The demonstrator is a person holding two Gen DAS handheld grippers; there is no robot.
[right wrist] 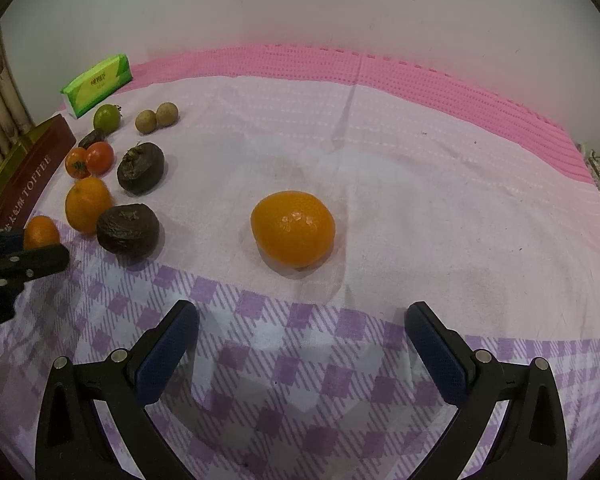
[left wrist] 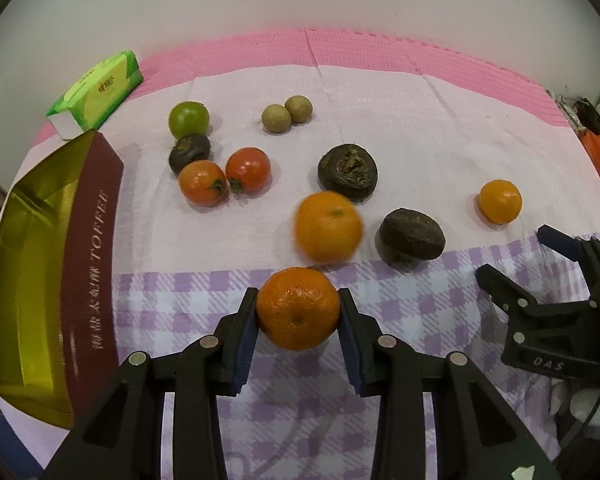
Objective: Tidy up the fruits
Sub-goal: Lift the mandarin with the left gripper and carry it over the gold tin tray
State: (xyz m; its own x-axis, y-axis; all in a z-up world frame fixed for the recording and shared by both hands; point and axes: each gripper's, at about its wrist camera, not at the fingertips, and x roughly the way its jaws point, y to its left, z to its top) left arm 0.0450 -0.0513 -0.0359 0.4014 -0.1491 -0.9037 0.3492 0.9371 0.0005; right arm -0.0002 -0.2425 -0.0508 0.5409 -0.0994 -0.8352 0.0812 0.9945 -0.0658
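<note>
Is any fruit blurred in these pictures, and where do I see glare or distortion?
Left wrist view: the loose orange behind the left gripper is smeared, while the held orange is sharp; the gold box glints. Right wrist view: glare spots on the lone orange; fisheye bends the cloth edges in both.

A pink mat [left wrist: 380, 46] carries a pale cloth [left wrist: 420, 128] whose near part is purple-checked. On the cloth lie a green tomato [left wrist: 188, 119], two longans [left wrist: 287, 114], two red tomatoes [left wrist: 225, 176], three dark fruits [left wrist: 347, 172], and oranges [left wrist: 328, 226], one well apart at the right [left wrist: 500, 201]. A gold-lined toffee box [left wrist: 96, 248] sits at the left edge, with a green tissue pack [left wrist: 100, 92] behind it.
</note>
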